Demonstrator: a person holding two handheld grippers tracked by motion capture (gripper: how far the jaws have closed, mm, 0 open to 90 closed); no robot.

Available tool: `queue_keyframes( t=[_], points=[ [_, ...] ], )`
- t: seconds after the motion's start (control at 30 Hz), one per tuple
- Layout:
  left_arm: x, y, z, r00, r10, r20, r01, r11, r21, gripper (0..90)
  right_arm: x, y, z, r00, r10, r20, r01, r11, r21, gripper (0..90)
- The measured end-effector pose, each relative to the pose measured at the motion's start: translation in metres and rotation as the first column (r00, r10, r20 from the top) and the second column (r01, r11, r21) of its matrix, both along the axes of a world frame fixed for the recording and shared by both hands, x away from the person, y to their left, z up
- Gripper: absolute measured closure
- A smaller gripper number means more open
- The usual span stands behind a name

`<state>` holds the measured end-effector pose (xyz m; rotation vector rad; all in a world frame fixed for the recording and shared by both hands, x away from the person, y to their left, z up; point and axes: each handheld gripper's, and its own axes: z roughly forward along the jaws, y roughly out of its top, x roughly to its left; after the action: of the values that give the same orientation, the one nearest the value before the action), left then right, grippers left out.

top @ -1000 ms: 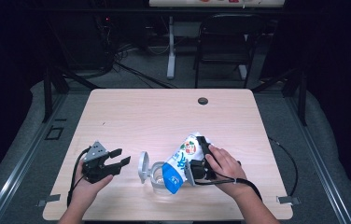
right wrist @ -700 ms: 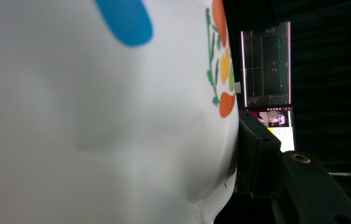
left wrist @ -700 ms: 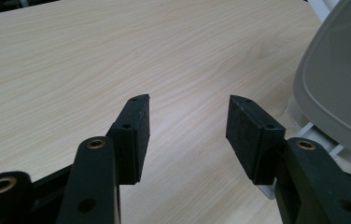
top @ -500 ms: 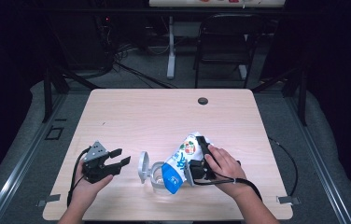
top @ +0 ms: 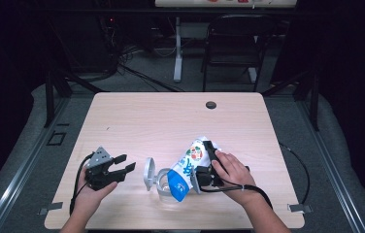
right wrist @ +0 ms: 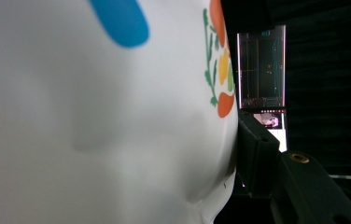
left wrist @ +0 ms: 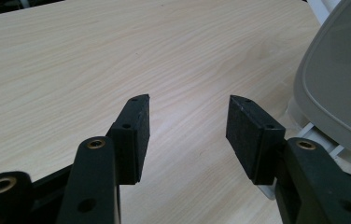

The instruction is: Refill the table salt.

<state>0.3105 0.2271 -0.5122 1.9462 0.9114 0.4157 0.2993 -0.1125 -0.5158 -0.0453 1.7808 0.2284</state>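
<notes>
In the right gripper view the white bag is blurred, cut off by three edges, and hides the right claw's left jaw. The grey lid runs off the left gripper view's right edge.

No print on the bag or lid is legible.

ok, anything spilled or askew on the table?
No spill visible. The bag is tipped mouth-down over the clear container, clamped in the right gripper; the container's lid stands open. That looks like pouring, not a mishap. The left gripper is open, holding nothing.
</notes>
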Motion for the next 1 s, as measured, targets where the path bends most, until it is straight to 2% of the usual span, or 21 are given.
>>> queue_keyframes(
  t=[0.6, 1.0],
  points=[
    [0.0003, 0.0011, 0.0006, 1.0, -0.002, -0.004, 0.002, 1.0, 0.006, 50.2, -0.0008, 0.0021, 0.0027, 0.9999, -0.003, 0.011, 0.003, 1.0, -0.02, 55.8],
    [0.0001, 0.001, 0.0007, 1.0, 0.0, -0.003, 0.0, 1.0, 0.003, 50.2, 0.0, 0.0027, 0.0027, 0.9999, 0.007, 0.009, -0.006, 1.0, -0.013, 56.6]
  ],
)
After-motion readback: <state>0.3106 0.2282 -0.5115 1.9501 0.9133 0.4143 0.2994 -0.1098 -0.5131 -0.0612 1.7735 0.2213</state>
